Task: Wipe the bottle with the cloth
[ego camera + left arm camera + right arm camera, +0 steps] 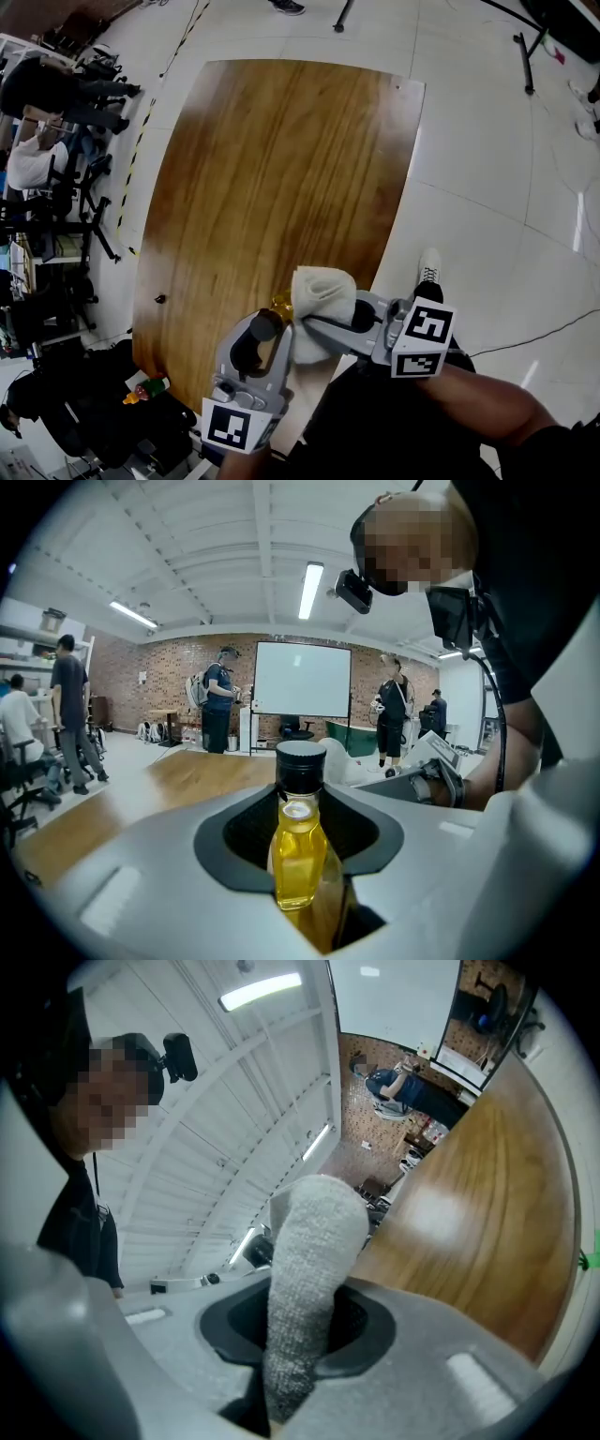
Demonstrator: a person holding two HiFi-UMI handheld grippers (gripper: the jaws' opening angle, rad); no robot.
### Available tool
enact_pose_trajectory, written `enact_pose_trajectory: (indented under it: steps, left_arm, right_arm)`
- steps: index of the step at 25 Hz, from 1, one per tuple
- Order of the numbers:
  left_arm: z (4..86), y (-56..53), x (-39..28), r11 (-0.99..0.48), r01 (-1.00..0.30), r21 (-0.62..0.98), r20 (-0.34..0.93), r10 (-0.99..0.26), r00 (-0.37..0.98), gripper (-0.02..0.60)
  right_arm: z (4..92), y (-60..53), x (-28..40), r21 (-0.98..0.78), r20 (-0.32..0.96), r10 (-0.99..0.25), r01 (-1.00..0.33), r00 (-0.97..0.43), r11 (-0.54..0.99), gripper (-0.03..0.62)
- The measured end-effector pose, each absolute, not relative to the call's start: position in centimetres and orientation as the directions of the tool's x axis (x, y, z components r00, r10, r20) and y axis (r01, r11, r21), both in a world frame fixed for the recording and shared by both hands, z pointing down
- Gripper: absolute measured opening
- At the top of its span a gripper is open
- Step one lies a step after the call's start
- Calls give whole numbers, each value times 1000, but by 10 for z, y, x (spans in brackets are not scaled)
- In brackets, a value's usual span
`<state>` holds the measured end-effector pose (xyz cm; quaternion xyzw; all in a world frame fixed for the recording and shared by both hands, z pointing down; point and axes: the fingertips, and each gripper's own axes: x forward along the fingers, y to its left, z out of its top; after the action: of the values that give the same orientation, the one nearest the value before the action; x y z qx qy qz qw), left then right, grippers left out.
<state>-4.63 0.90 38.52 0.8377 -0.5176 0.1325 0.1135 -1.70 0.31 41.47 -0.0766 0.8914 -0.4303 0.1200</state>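
Note:
I have a small bottle [298,850] of yellow liquid with a black cap standing upright between the jaws of my left gripper [302,860], which is shut on its body. In the head view the bottle [281,303] and left gripper [268,328] are over the table's near edge. My right gripper [330,330] comes in from the right, shut on a bunched white cloth [322,291] that lies against the bottle's right side. In the right gripper view the cloth [309,1269] stands up out of the right gripper [298,1340] and hides the bottle.
A brown wooden table [281,169] stretches ahead on a pale tiled floor. People, chairs and clutter line the left side [47,141]. A small bottle [145,386] lies on dark bags at the lower left. My white shoe [429,267] shows beside the table's right edge.

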Motion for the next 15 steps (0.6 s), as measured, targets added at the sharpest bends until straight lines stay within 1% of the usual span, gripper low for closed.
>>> enact_pose_trajectory:
  steps: [3, 6, 11, 15]
  left_arm:
    - [386, 9, -46, -435, -898, 55, 342, -837, 427, 147]
    - [385, 10, -47, -435, -899, 53, 337, -840, 426, 147]
    - [388, 11, -47, -428, -902, 56, 331, -844, 421, 144]
    - [388, 9, -48, -428, -902, 60, 327, -845, 423, 141]
  right_arm:
    - [419, 2, -17, -784, -145, -240, -36, -960, 619, 72]
    - [431, 3, -19, -785, -101, -241, -71, -965, 615, 72]
    - [464, 4, -21, -806, 23, -234, -157, -972, 571, 72]
    - [491, 2, -24, -799, 191, -230, -287, -954, 528, 72]
